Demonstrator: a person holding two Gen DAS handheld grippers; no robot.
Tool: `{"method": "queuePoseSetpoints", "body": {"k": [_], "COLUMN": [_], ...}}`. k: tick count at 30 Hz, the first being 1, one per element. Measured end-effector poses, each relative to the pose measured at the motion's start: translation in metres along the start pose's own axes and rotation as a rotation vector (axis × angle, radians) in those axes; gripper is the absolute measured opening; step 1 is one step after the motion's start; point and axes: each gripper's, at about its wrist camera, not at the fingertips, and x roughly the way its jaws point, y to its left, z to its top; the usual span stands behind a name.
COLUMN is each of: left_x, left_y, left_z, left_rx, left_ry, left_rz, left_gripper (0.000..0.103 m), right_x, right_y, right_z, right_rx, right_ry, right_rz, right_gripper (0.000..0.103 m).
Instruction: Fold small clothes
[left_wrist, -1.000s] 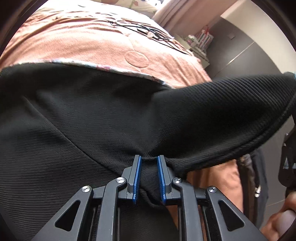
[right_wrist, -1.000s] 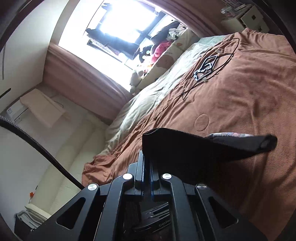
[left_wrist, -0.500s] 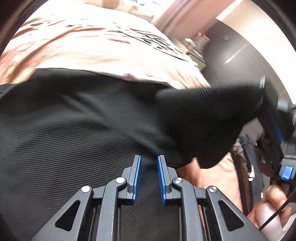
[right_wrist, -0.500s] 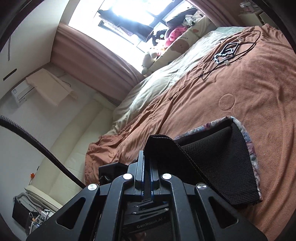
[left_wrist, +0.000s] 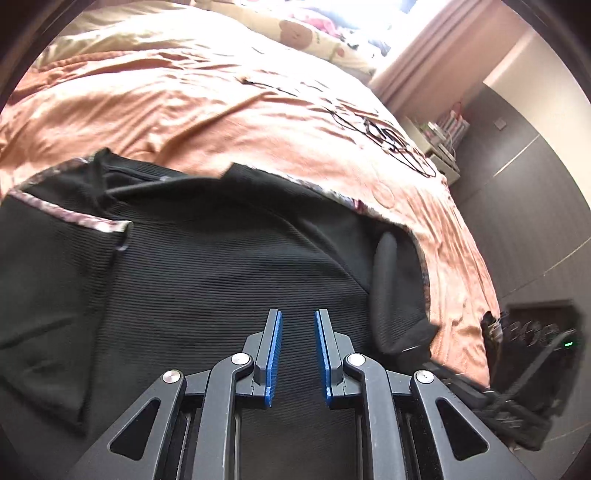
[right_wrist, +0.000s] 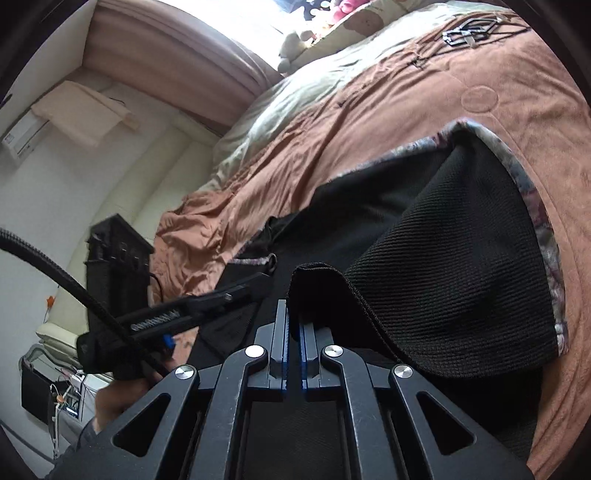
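Now | step: mid-fold of garment (left_wrist: 229, 280) on bed (left_wrist: 221, 110) | left tongs (left_wrist: 297, 354) released (empty) | right tongs (right_wrist: 294, 354) clenched on hem | next: likely lay hem flat, release.

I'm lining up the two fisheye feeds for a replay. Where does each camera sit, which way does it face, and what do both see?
Left wrist: on the left gripper, open above the black garment, facing across the bed.
Right wrist: on the right gripper, shut on a raised fold of the garment, facing the curtain; the person's hand shows lower left.
Shared: the garment, the bed, the black cable.
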Motion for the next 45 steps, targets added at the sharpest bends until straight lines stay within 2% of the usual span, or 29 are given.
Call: {"method": "queuePoseSetpoints", "body": {"k": [2, 3, 4, 6, 10, 13, 19, 21, 22, 26, 27, 28, 30, 33, 38, 45], "left_x": [-0.01, -0.013, -0.017, -0.025, -0.03, -0.028, -0.004, 0.005, 0.013, 0.042, 0.049, 0.054, 0.068, 0.083, 0.098, 0.13], "left_y": [0.003, 0.003, 0.002, 0.0, -0.011, -0.023, -0.053, -0.062, -0.069, -0.093, -0.099, -0.102, -0.111, -0.124, -0.152, -0.175], "left_z": [0.001, 0.0, 0.0, -0.001, -0.004, -0.006, -0.014, -0.018, -0.022, -0.036, -0.039, -0.042, -0.046, -0.05, -0.056, -0.065], "left_rx": [-0.004, -0.005, -0.003, 0.008, 0.032, 0.057, 0.096, 0.112, 0.128, 0.194, 0.207, 0.214, 0.222, 0.232, 0.301, 0.364], "left_ry": [-0.007, -0.01, -0.013, -0.017, -0.016, -0.009, 0.034, 0.05, 0.062, 0.106, 0.111, 0.116, 0.132, 0.141, 0.147, 0.209], "left_rz": [0.003, 0.005, 0.005, 0.005, 0.002, -0.007, -0.05, -0.069, -0.075, -0.079, -0.08, -0.08, -0.085, -0.095, -0.096, -0.024], "left_gripper": [0.018, 0.018, 0.019, 0.02, 0.02, 0.02, 0.02, 0.022, 0.022, 0.04, 0.043, 0.044, 0.045, 0.045, 0.045, 0.045], "right_x": [0.001, -0.001, -0.005, -0.02, -0.05, -0.08, -0.132, -0.144, -0.15, -0.153, -0.152, -0.149, -0.145, -0.156, -0.172, -0.186], "right_y": [-0.005, -0.007, -0.007, -0.01, -0.02, -0.029, -0.05, -0.053, -0.057, -0.067, -0.07, -0.071, -0.069, -0.073, -0.081, -0.093], "right_z": [0.0, 0.0, 0.0, -0.001, -0.003, -0.004, -0.019, -0.023, -0.02, -0.021, -0.02, -0.021, -0.025, -0.027, -0.03, -0.039], "right_rx": [0.017, 0.024, 0.028, 0.048, 0.094, 0.114, 0.179, 0.19, 0.198, 0.252, 0.267, 0.28, 0.303, 0.325, 0.366, 0.417], "right_ry": [0.023, 0.027, 0.021, -0.027, -0.09, -0.147, -0.253, -0.264, -0.27, -0.252, -0.244, -0.236, -0.234, -0.249, -0.274, -0.302], "right_rz": [-0.043, -0.062, -0.064, -0.067, -0.078, -0.137, -0.158, -0.184, -0.183, -0.186, -0.184, -0.184, -0.189, -0.213, -0.204, -0.193], "right_gripper": [0.004, 0.017, 0.044, 0.078, 0.078, 0.078, 0.078, 0.075, 0.069, 0.056, 0.051, 0.045, 0.04, 0.039, 0.038, 0.038]}}
